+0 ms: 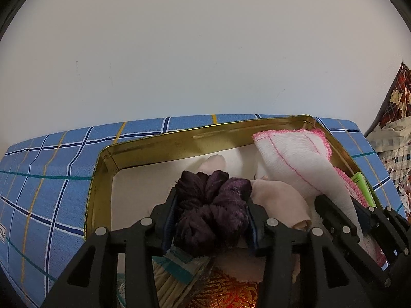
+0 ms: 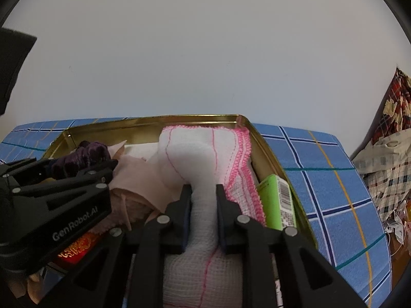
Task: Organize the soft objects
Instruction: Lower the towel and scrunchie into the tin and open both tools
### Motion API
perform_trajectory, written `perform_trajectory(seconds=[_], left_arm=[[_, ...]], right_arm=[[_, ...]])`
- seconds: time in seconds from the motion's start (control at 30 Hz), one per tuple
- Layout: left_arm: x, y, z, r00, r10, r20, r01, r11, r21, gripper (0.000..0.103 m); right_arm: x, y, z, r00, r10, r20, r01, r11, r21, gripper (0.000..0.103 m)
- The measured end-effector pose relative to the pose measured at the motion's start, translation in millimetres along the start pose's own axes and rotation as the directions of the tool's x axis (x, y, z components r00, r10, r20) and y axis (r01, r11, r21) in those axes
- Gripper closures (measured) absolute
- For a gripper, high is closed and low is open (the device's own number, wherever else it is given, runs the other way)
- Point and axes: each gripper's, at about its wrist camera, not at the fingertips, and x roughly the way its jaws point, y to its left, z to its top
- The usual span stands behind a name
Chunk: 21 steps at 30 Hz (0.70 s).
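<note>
A gold tin box (image 1: 154, 142) (image 2: 143, 122) stands on a blue checked cloth. My left gripper (image 1: 212, 200) is shut on a dark purple scrunchie (image 1: 213, 205), held over the box; it also shows in the right wrist view (image 2: 84, 156). My right gripper (image 2: 203, 192) is shut on a white cloth with pink edging (image 2: 203, 159), which also shows in the left wrist view (image 1: 295, 159) draped into the box's right side. A pale pink cloth (image 1: 277, 200) (image 2: 138, 177) lies between them in the box.
A green carton (image 2: 278, 200) (image 1: 363, 186) stands at the box's right wall. A red-gold patterned item (image 1: 226, 290) and a bundle of sticks (image 1: 169, 282) lie near the box's front. A patterned fabric pile (image 2: 390, 154) sits to the right. A plain wall is behind.
</note>
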Motion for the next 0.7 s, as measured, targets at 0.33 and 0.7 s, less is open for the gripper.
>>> perform_trajectory(seconds=[0.33, 0.7], left_arm=[[-4, 19, 1, 1.000, -0.015, -0.024, 0.012, 0.994, -0.110, 0.019], [-29, 16, -11, 0.997, 0.008, 0.077, -0.005, 0.999, -0.042, 0.016]], right_arm=[[-28, 4, -4, 0.993, -0.052, 0.103, 0.054, 0.998, -0.020, 0.016], [-46, 2, -5, 0.977, -0.138, 0.162, 0.139, 0.990, 0.002, 0.008]])
